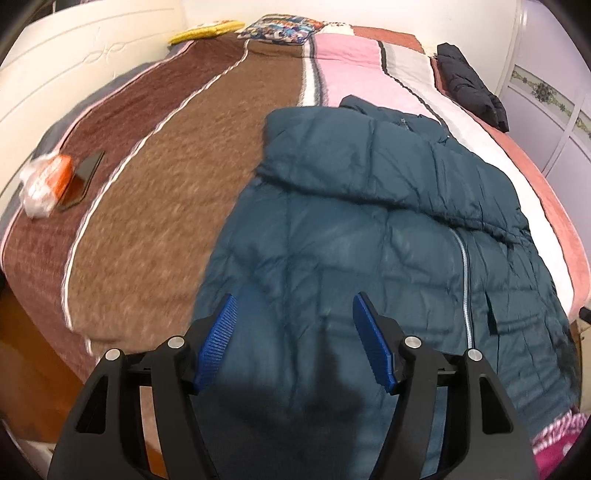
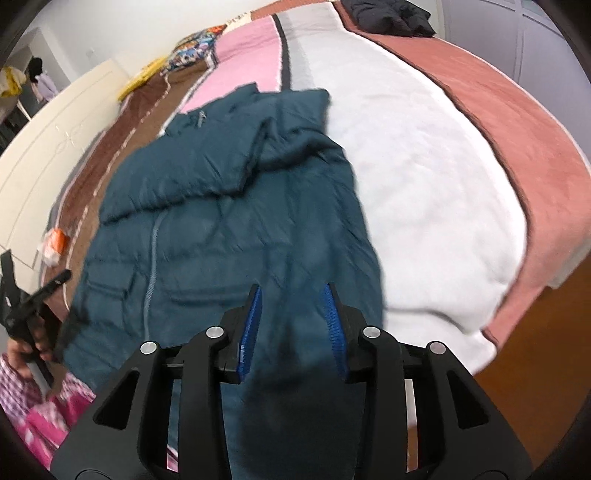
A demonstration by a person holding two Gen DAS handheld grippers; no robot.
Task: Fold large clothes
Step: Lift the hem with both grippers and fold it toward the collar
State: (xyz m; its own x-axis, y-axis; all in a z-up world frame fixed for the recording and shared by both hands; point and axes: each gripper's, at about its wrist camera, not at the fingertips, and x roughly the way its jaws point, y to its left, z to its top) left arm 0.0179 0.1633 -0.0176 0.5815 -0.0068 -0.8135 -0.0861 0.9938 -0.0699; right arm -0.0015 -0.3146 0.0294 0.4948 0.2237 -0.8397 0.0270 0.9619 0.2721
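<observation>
A teal puffer jacket (image 1: pixel 369 221) (image 2: pixel 229 221) lies front up on the bed, its grey zipper (image 1: pixel 466 280) closed. A sleeve is folded across the chest (image 2: pixel 184 173). My left gripper (image 1: pixel 295 297) hovers over the jacket's lower part, jaws wide open, nothing between the blue pads. My right gripper (image 2: pixel 292 287) hangs above the jacket's lower right side, jaws partly apart and open, with only fabric beneath them. In the right wrist view a hand (image 2: pixel 22 350) holds the left gripper's black handle at the left edge.
A striped blanket (image 1: pixel 159 206) in brown, pink, white and rust covers the bed. A folded black jacket (image 1: pixel 469 85) (image 2: pixel 391 14) sits at the far corner. A phone (image 1: pixel 86 173) and an orange-and-white packet (image 1: pixel 44 184) lie near the white headboard (image 1: pixel 74 74). Wardrobe doors (image 1: pixel 546 96) stand at the right.
</observation>
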